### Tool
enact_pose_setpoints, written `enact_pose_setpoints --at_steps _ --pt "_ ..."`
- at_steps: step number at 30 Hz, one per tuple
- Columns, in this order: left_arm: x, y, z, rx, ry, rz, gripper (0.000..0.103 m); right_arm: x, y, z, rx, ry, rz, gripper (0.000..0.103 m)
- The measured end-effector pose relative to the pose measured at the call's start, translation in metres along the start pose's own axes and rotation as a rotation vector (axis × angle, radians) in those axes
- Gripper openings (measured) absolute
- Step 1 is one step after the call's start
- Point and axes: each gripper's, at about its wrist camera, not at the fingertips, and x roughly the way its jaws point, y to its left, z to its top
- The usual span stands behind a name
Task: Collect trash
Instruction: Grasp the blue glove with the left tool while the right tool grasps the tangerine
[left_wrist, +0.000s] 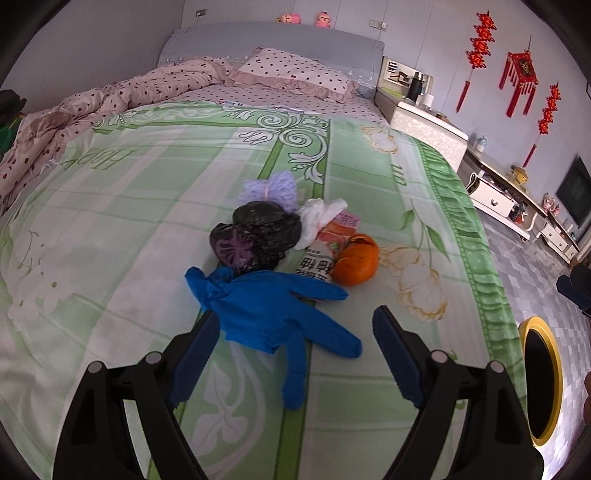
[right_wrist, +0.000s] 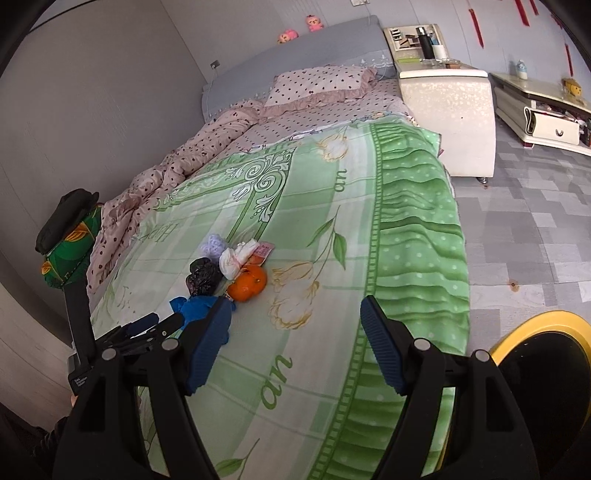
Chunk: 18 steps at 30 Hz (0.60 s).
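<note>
One bin (left_wrist: 541, 376), yellow rim, on floor right of bed (left_wrist: 147, 221); inside dark, contents unclear. Trash pile mid-bed: blue glove (left_wrist: 273, 314), black bag (left_wrist: 258, 236), tissue (left_wrist: 317, 218), orange peel (left_wrist: 356, 260). Left gripper (left_wrist: 291, 354) wide, empty, fingers flanking glove. Right gripper (right_wrist: 291, 343) wide, empty, over bed edge.

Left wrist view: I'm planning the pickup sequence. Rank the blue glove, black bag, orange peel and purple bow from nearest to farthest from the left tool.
1. Blue glove, just ahead of the left tool.
2. Black bag behind it, slightly left, and orange peel, right: too close to call.
3. Purple bow, at the back.
</note>
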Motion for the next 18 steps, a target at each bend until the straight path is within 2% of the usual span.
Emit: enact_pose_setpoints --at_steps 11,18 --pt "0.040 0.042 0.000 -0.072 0.051 0.032 0.081 0.096 0.039 0.011 -0.085 0.133 0.029 0.069" --pt "0.062 0.056 -0.001 -0.138 0.068 -0.016 0.081 0.156 0.056 0.016 -0.098 0.203 0.056 0.069"
